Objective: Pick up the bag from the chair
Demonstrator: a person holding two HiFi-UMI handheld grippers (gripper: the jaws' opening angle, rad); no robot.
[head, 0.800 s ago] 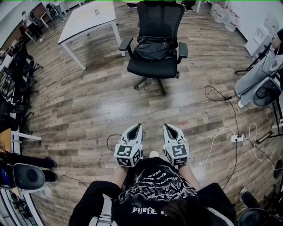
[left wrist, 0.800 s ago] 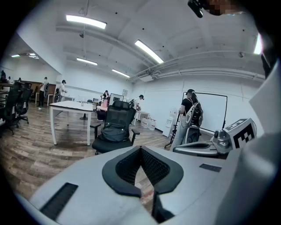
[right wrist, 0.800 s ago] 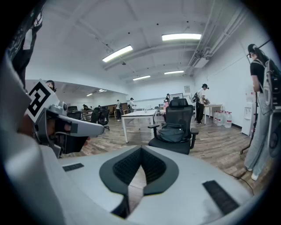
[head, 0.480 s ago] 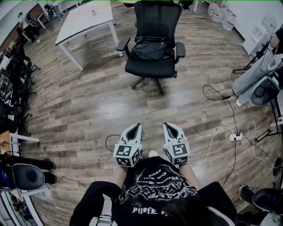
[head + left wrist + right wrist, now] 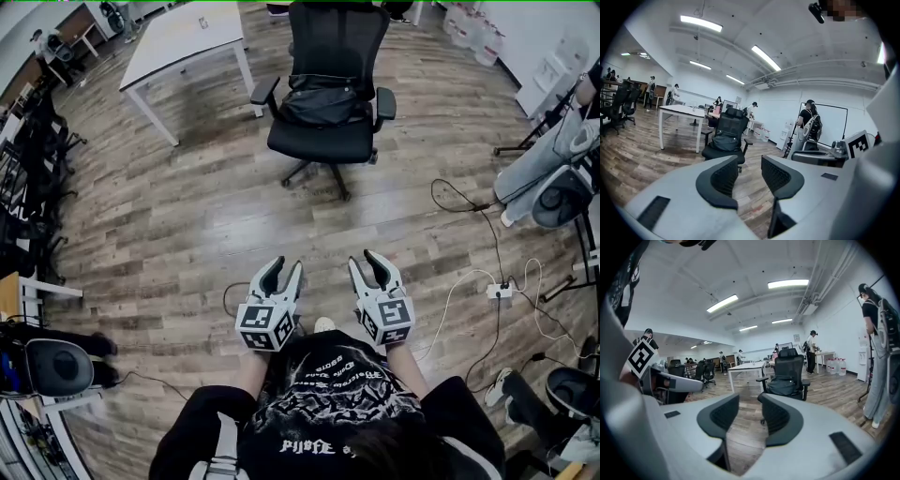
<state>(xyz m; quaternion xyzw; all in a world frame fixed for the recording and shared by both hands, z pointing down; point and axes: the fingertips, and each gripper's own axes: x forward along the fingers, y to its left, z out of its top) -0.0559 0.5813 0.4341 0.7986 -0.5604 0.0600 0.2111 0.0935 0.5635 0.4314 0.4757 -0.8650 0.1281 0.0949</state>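
Note:
A black bag (image 5: 323,101) lies on the seat of a black office chair (image 5: 323,142) far ahead on the wooden floor. I hold both grippers close to my body, well short of the chair. My left gripper (image 5: 284,268) is open with nothing between its jaws. My right gripper (image 5: 367,262) is open and empty too. The left gripper view shows the bag (image 5: 724,141) on the chair (image 5: 730,118) beyond the open left gripper (image 5: 750,172). In the right gripper view the bag (image 5: 783,387) and chair (image 5: 790,363) sit past the open right gripper (image 5: 749,416).
A white table (image 5: 187,37) stands left of the chair. Cables and a power strip (image 5: 500,293) lie on the floor at right. A person (image 5: 548,159) is at the right edge, and dark chairs (image 5: 33,150) line the left side. Water bottles (image 5: 478,37) stand at the back right.
Both grippers' jaws, together in the earlier frames, now stand apart. The chair sits at about the same distance ahead.

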